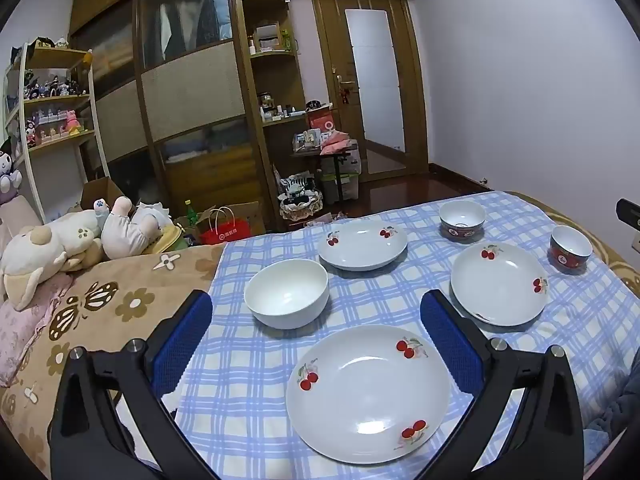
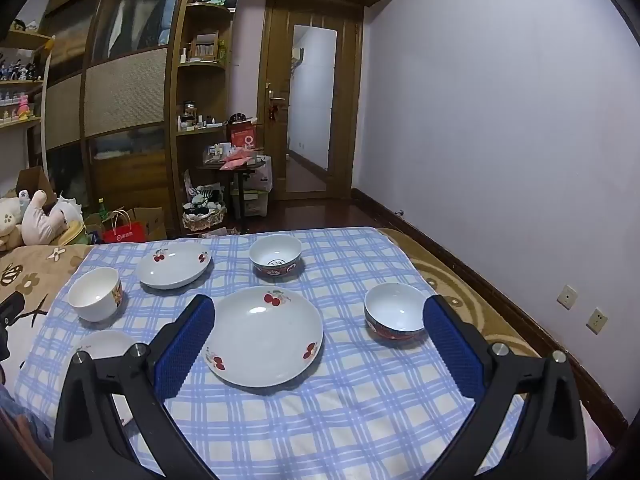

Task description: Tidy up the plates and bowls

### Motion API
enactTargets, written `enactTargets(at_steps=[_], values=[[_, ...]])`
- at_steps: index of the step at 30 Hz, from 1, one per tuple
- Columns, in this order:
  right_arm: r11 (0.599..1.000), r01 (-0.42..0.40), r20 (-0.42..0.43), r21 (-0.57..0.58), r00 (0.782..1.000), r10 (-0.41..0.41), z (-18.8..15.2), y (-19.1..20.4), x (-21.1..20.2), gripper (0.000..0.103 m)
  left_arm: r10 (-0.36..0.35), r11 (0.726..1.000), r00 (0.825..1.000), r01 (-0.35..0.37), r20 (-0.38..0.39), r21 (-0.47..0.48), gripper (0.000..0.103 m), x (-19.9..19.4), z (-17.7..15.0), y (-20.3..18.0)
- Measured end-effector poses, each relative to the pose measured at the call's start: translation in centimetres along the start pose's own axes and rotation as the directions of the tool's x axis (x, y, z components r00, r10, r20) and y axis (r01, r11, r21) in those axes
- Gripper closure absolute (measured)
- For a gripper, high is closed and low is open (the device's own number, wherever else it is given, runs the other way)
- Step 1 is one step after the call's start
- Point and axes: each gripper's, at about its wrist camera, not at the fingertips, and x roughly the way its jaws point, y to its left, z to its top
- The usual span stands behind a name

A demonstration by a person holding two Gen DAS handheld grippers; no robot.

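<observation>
Three white cherry-print plates and three bowls lie spread on a blue checked cloth (image 1: 240, 360). In the left wrist view, my left gripper (image 1: 317, 298) stands open above the nearest plate (image 1: 368, 394), with a plain white bowl (image 1: 286, 294) just beyond. Further off are a second plate (image 1: 499, 284), a third plate (image 1: 362, 244) and two red-and-blue bowls (image 1: 462, 220) (image 1: 570, 248). In the right wrist view, my right gripper (image 2: 318, 302) is open over the cloth, between the middle plate (image 2: 262, 336) and a patterned bowl (image 2: 394, 316). Nothing is held.
The cloth covers a bed with a brown flowered blanket (image 1: 100, 312); plush toys (image 1: 60, 244) lie at its left. A pale wall (image 2: 500, 140) runs close along the right side. Beyond the bed's far edge are the floor, wardrobes and a door (image 1: 372, 92).
</observation>
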Motion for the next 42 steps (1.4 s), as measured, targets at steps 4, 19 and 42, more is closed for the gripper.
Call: enactTargets(at_steps=[4,19,42], values=[[1.000,0.004,0.004,-0.001,1.000,-0.004,-0.1,0.0,0.1,0.000,0.000,1.000,1.000,0.000,0.001,-0.006,0.001,0.0,0.0,0.0],[1.000,0.003,-0.003,-0.017,1.000,-0.003,-0.3,0.1,0.2,0.000,-0.006,1.000,1.000,0.005,-0.003,-0.013,0.001,0.0,0.2,0.5],[1.000,0.008,-0.025,-0.007,1.000,-0.008,-0.8,-0.2,1.0,0.000,-0.006,1.000,1.000,0.006,-0.005,-0.010,0.001,0.0,0.1,0.6]])
